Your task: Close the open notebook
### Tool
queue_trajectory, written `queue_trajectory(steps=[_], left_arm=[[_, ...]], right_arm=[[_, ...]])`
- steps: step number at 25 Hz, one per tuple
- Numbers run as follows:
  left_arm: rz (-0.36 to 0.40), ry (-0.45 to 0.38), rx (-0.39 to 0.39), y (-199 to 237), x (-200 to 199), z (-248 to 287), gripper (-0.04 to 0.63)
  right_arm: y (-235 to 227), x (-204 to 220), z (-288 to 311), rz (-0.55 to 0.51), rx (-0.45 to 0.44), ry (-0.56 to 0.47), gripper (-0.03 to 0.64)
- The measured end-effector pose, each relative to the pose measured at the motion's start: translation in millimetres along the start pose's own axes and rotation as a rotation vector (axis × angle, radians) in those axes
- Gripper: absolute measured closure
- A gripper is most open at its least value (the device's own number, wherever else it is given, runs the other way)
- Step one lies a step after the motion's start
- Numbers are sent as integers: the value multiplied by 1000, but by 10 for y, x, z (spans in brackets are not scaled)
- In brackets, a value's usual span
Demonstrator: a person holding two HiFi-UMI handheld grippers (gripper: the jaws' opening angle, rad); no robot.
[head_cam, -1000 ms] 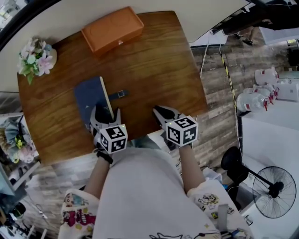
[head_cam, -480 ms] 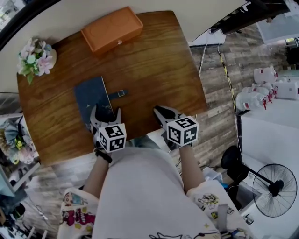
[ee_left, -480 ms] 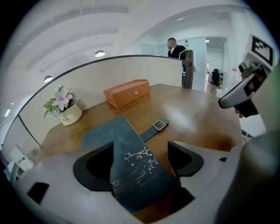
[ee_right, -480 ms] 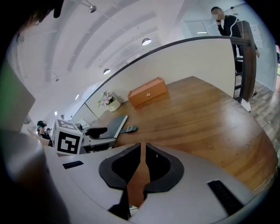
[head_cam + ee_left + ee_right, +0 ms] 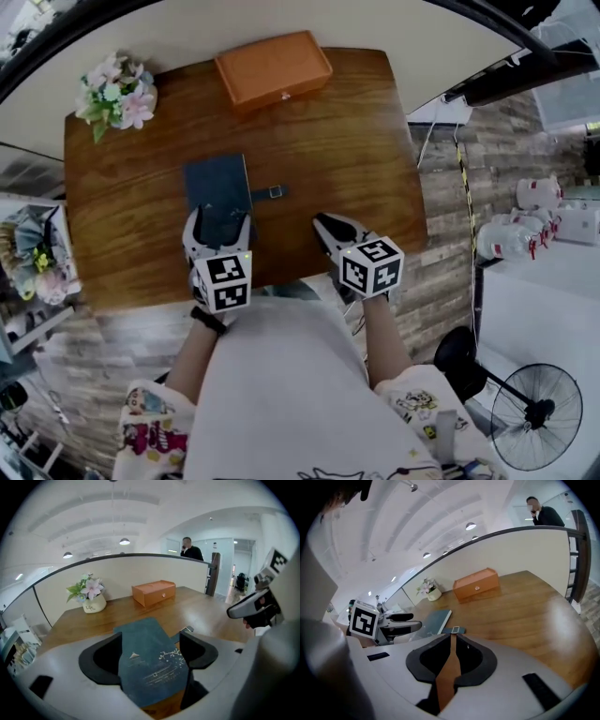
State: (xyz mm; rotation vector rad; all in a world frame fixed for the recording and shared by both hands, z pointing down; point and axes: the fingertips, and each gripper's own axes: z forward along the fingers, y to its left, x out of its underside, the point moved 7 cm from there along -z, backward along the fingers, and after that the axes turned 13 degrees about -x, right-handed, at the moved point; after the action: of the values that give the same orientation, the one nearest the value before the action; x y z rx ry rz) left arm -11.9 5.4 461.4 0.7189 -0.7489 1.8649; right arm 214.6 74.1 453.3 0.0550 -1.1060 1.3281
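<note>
The dark blue notebook (image 5: 217, 190) lies shut and flat on the wooden table (image 5: 347, 131), its strap (image 5: 272, 192) sticking out to the right. My left gripper (image 5: 217, 218) hovers over the notebook's near end with its jaws wide apart. In the left gripper view the cover (image 5: 150, 663) shows between and below the jaws of the left gripper (image 5: 150, 643), with nothing pinched. My right gripper (image 5: 323, 225) is shut and holds nothing, right of the notebook near the table's front edge. In the right gripper view the tips of the right gripper (image 5: 452, 637) meet over bare wood, and the notebook (image 5: 433, 620) lies to their left.
An orange box (image 5: 273, 67) stands at the back of the table and a pot of flowers (image 5: 117, 94) at the back left corner. A curved partition runs behind the table. A person stands far off beyond it (image 5: 190, 550). A fan (image 5: 534, 412) stands on the floor to the right.
The pale page edge along the notebook's right side no longer shows; the cover lies flat. Both grippers have lifted slightly, and the head view has shifted.
</note>
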Motion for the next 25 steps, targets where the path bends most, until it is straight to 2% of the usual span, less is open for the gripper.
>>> queue_trajectory(steps=[9,15,20,25], left_arm=[[-171,-91,-86,795,-244,-389,240],[-276,-140,-121,1264,-303,-672,241],[-361,-218,-121,1549,-347,-919,241],[-405,-276,-93,1743,-385,-1091,242]], right_arm=[[599,-525,457,-200,-118,-1,583],[1038,-913,690,-334,-195,-51,583],[1389,-1127,771,-408,-252,-106,583],[1639,-1279,799,-452,-285,-151,592]])
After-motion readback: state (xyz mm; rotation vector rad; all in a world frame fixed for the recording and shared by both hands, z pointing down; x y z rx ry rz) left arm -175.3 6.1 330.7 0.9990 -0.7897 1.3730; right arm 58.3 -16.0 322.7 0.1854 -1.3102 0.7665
